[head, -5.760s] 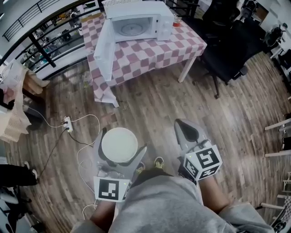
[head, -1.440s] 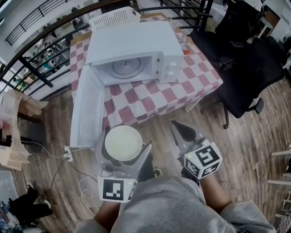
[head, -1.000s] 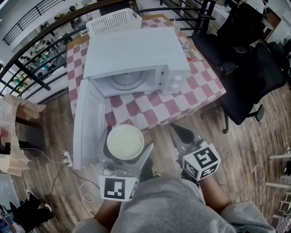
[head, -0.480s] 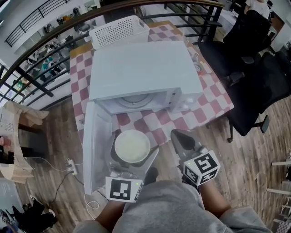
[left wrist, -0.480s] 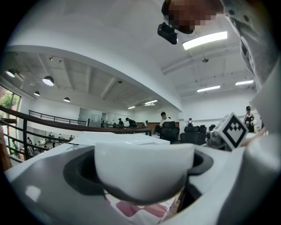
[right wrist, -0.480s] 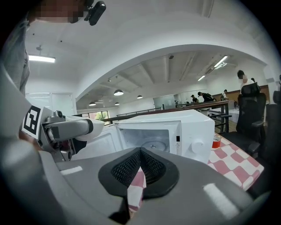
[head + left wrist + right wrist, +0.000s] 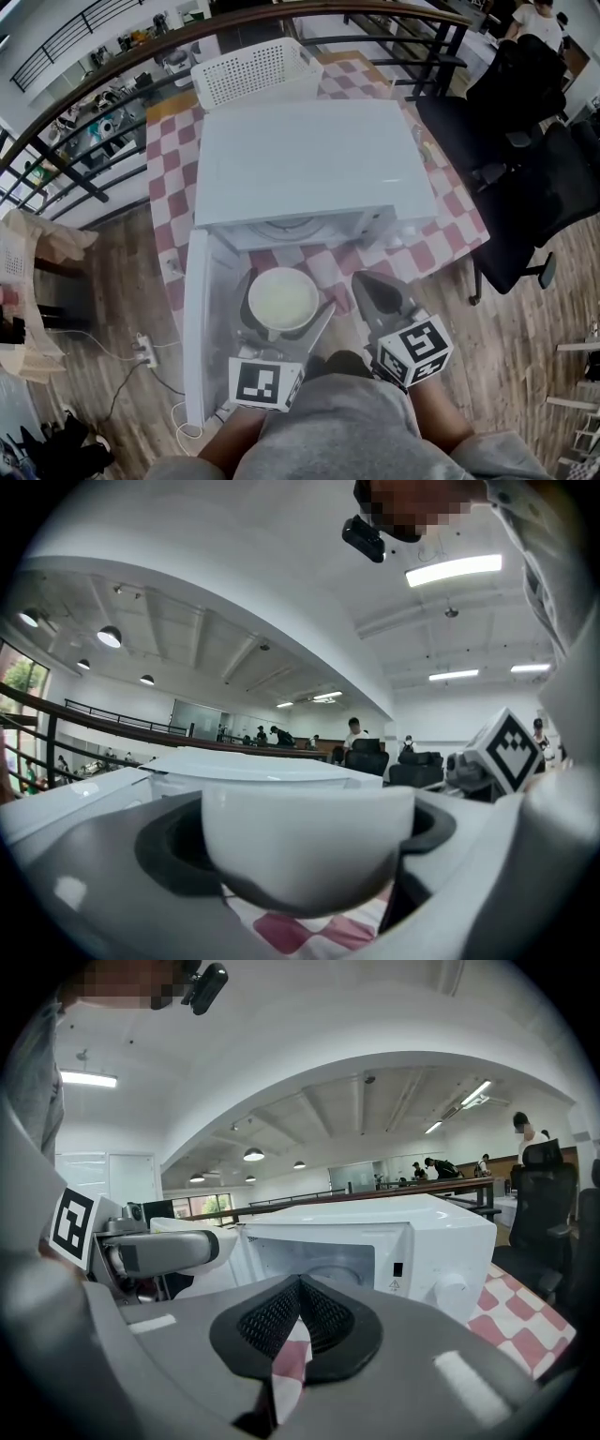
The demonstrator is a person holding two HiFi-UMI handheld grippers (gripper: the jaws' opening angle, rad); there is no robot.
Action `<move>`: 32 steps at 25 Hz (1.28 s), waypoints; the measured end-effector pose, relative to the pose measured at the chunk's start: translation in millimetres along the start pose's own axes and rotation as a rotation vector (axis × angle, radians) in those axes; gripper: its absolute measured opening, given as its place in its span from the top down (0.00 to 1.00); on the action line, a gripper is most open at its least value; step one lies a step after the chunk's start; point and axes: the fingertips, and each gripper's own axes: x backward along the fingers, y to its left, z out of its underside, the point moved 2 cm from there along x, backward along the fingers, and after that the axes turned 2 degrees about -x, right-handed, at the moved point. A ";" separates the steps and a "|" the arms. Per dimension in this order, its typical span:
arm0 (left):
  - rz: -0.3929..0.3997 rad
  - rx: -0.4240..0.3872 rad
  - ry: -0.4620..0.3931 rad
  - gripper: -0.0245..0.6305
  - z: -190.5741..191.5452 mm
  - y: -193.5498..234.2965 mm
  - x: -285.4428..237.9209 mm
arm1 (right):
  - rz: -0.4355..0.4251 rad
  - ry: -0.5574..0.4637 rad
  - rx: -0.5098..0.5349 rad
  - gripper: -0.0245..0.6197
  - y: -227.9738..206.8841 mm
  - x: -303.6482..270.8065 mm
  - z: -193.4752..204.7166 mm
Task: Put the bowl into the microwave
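The white microwave [image 7: 314, 164] stands on a red-and-white checked table [image 7: 169, 159]. Its door [image 7: 199, 319] hangs open to the left, and the turntable [image 7: 281, 228] shows inside. My left gripper [image 7: 284, 311] is shut on a white bowl [image 7: 279, 295], held upright just in front of the open cavity. In the left gripper view the bowl [image 7: 309, 841] fills the space between the jaws, with the microwave [image 7: 253, 766] behind it. My right gripper [image 7: 367, 281] hovers to the bowl's right, shut and holding nothing. Its pads [image 7: 323, 1321] meet in front of the cavity [image 7: 323, 1262].
A white perforated basket [image 7: 253, 67] sits on the table behind the microwave. Black office chairs [image 7: 539, 187] stand to the right, and a dark railing [image 7: 84, 94] runs behind the table. A power strip [image 7: 142, 352] and cables lie on the wooden floor at left.
Both grippers have come up to the microwave from across the floor. The bowl, still in the left gripper, now sits just before the open cavity. The right gripper stays shut.
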 end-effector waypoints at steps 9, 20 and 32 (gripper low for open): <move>-0.023 -0.020 0.012 0.14 12.1 10.5 -4.6 | -0.005 0.000 0.004 0.97 5.4 -5.2 1.0; -0.065 -0.027 0.080 0.14 52.7 24.8 -40.4 | -0.034 0.018 0.019 0.97 -6.2 -22.1 3.0; -0.112 -0.061 0.247 0.14 115.3 58.6 -108.0 | -0.076 0.050 0.002 0.97 -15.2 -43.1 7.5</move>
